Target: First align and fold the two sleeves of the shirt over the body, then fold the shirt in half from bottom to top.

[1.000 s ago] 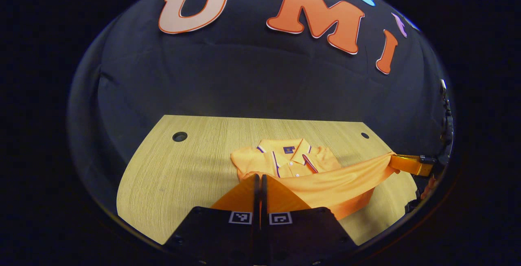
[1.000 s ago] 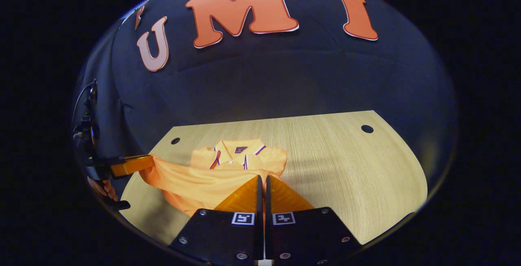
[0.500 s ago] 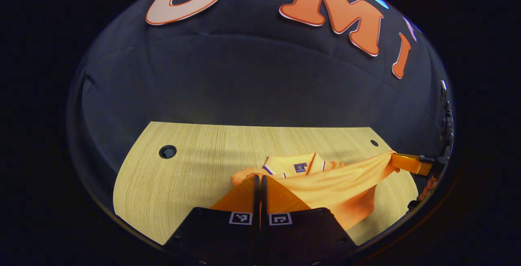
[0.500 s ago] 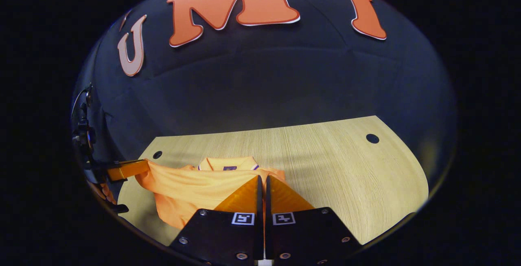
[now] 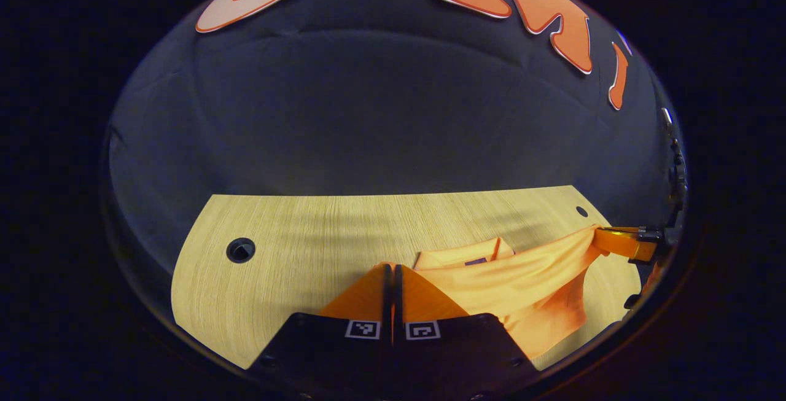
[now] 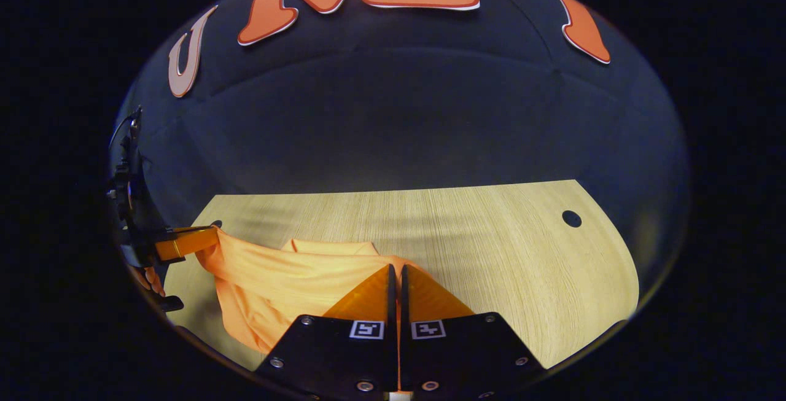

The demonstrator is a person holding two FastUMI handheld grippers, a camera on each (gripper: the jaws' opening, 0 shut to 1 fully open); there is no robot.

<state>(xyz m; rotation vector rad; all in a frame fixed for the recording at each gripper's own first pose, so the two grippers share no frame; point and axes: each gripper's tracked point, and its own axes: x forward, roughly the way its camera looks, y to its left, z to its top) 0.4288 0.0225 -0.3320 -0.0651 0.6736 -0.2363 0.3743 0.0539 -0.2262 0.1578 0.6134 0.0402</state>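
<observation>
An orange polo shirt (image 5: 522, 278) lies on the wooden table, its bottom hem lifted and stretched between both grippers. My left gripper (image 5: 391, 268) is shut on one hem corner; in the right gripper view that same gripper (image 6: 209, 238) holds the cloth at far left. My right gripper (image 6: 395, 268) is shut on the other hem corner, and in the left gripper view it (image 5: 599, 236) grips the cloth at far right. The raised hem hangs over the shirt body (image 6: 276, 278). Only the top of the collar (image 5: 466, 255) peeks above it.
The light wooden table (image 5: 295, 229) has a round cable hole (image 5: 240, 249) on the left and another hole (image 6: 571, 218) on the right. Bare table stretches beyond the shirt up to the black cloth wall (image 5: 381, 112).
Both grippers have carried the hem forward over the shirt toward the collar. The placket and most of the collar, seen earlier, are now covered by the lifted cloth.
</observation>
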